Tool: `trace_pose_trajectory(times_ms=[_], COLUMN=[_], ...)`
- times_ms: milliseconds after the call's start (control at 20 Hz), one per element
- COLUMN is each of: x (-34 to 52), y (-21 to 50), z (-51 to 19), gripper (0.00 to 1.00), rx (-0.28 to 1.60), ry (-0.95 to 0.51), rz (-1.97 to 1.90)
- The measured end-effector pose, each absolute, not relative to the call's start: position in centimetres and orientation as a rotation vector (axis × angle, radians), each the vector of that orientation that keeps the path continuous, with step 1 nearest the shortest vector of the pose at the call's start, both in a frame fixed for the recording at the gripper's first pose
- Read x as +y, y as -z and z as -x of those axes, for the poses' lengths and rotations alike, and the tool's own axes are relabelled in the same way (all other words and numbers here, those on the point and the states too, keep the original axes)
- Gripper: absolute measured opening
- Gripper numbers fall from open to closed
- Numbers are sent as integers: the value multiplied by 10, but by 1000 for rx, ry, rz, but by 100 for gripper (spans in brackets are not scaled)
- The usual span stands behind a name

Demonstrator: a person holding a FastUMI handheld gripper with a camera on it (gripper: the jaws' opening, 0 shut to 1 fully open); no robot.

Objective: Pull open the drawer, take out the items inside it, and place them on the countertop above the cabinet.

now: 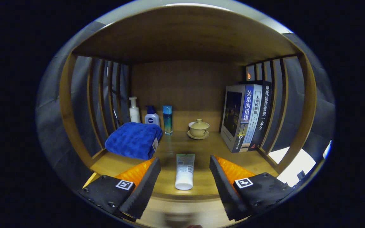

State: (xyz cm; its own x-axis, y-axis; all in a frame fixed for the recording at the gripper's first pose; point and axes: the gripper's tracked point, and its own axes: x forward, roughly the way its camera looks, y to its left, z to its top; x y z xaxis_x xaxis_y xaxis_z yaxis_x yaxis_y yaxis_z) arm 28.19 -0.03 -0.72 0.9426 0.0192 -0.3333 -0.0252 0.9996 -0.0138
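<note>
A white tube [184,171] with a white cap lies on the wooden countertop [201,148], lengthwise, cap end toward me. My gripper [185,169] stands open, its two fingers on either side of the tube with clear gaps, touching nothing. The countertop sits inside a wooden shelf unit with a back panel and a board overhead. Below the fingers runs the counter's front edge [182,198], with a lighter blurred wooden surface under it.
A folded blue towel [134,139] lies left of the fingers. Behind it stand a white pump bottle [134,110], a blue-capped bottle [151,116] and a tall blue-green bottle [167,119]. A lidded cup on a saucer [198,129] sits at centre back. Upright books [246,115] stand right. Slatted sides flank the shelf.
</note>
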Motion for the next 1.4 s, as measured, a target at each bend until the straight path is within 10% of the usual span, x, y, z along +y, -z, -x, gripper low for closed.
trace_pose_trajectory(times_ms=[600, 1400], x=[38, 27], y=[35, 122], z=[-100, -61], gripper=[99, 99], rx=[239, 228], ry=[-132, -53], rz=[1, 83])
